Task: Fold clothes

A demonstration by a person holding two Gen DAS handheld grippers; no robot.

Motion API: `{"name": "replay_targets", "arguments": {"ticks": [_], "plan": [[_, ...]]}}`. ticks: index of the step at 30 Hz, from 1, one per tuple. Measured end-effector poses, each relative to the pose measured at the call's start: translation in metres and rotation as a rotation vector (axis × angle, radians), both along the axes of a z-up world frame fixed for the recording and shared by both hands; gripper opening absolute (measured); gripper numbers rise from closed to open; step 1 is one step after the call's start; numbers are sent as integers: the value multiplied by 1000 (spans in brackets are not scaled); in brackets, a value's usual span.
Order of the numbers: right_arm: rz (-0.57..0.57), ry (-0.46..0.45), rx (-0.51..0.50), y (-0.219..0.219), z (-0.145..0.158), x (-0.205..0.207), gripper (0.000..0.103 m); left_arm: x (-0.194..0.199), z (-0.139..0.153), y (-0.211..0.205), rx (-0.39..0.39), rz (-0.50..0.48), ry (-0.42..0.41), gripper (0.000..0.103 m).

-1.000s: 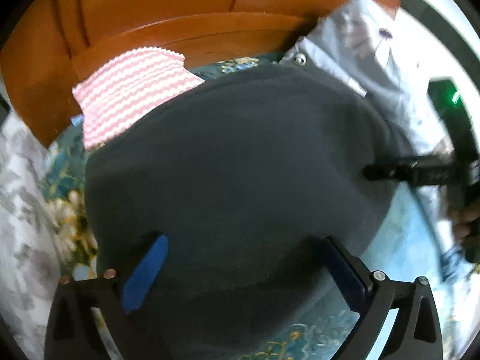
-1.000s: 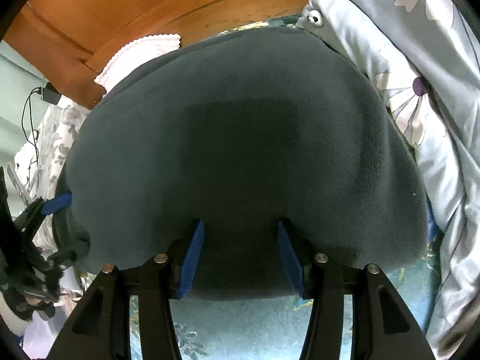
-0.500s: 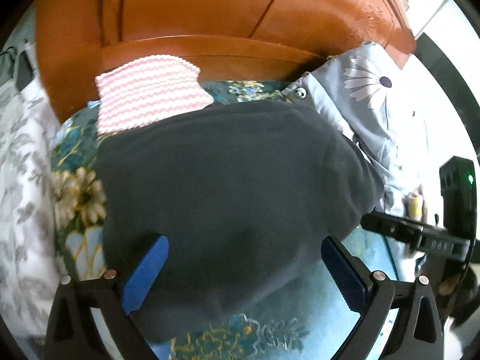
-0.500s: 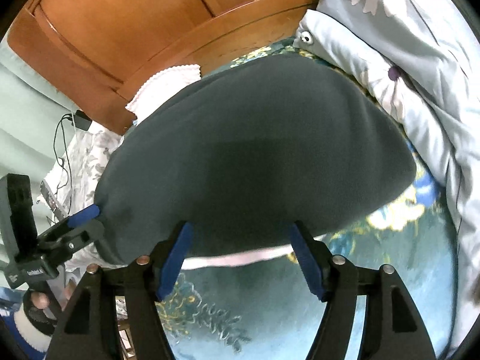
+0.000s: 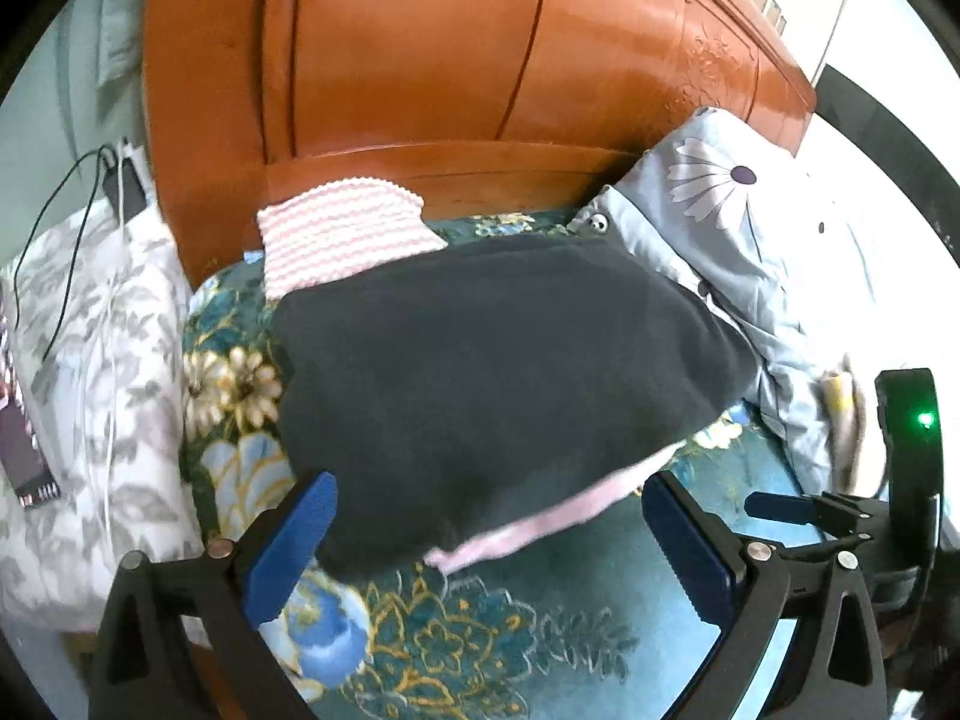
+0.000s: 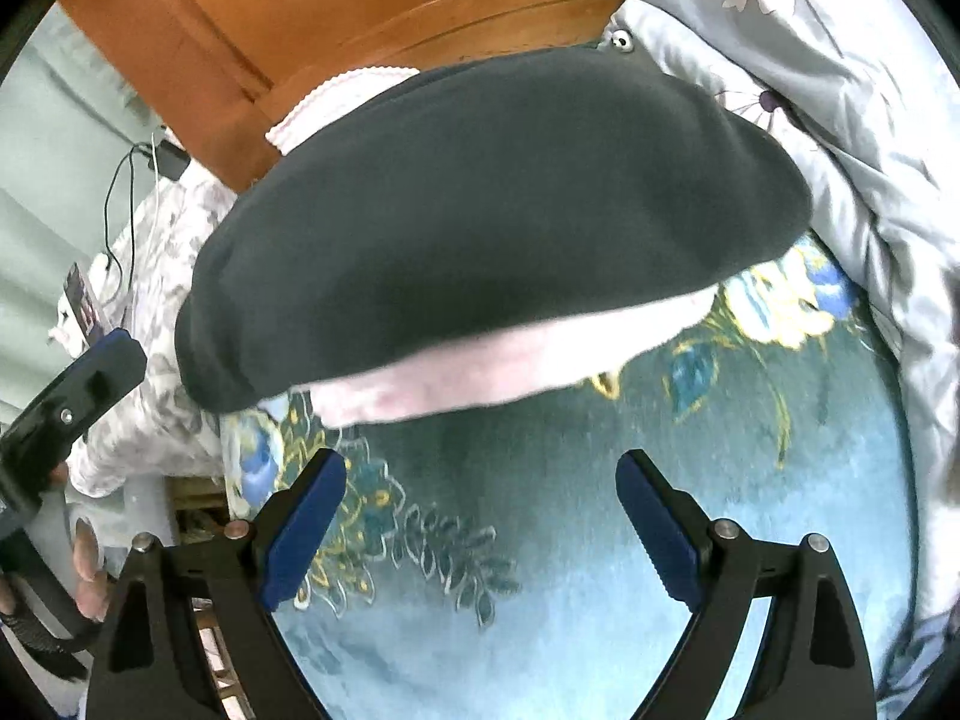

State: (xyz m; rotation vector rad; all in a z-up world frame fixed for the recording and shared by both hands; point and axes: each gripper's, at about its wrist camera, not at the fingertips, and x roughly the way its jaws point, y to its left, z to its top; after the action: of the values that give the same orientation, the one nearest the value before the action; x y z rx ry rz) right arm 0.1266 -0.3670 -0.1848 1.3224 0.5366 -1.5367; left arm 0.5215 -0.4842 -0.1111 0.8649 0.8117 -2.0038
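Since the frames a second ago, both grippers have backed away from the dark grey fleece garment, toward the near side of the bed, and the right one has spread its jaws wider. A pale pink lining strip now shows along the garment's near edge.

The left gripper stands open and empty, its blue pads wide apart; the left pad overlaps the garment's near left corner in the picture, though contact cannot be told. The right gripper is also open and empty, clear of the cloth, over bare floral bedspread.

The fleece lies folded on the bedspread, straight ahead of both grippers on the far side. Its long axis runs left to right, across the line of the fingers. The left gripper looks nearer to it; the right is set well back from the pink edge.

Count: one dark fleece garment, two grippers. One folded pink-and-white striped knit sits beyond the fleece, against the wooden headboard. One pale blue daisy-print duvet lies bunched at the right, and one grey floral pillow at the left.

The fold appears finished, with the garment ready to be left or moved.
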Motion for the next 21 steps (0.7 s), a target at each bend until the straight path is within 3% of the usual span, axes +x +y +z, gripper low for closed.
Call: {"name": "replay_targets", "arguments": {"ticks": [4,6,15,19,21], "plan": [[21,88,23,16,2,19,92,9,-6,21,5,-10,14,103],[30,118,36,22,1,26,92,12,-6,33,-28,-6,-14,103],[68,168,72,35,-3,57,92,17,-4,67,-155,22,-102,103],[80,179,78,35,-4,62,92,8,-5,76,-227,29,-194,103],[81,184,88,34,-6,63,92,7,-8,77,-219,13,-174,103]]}}
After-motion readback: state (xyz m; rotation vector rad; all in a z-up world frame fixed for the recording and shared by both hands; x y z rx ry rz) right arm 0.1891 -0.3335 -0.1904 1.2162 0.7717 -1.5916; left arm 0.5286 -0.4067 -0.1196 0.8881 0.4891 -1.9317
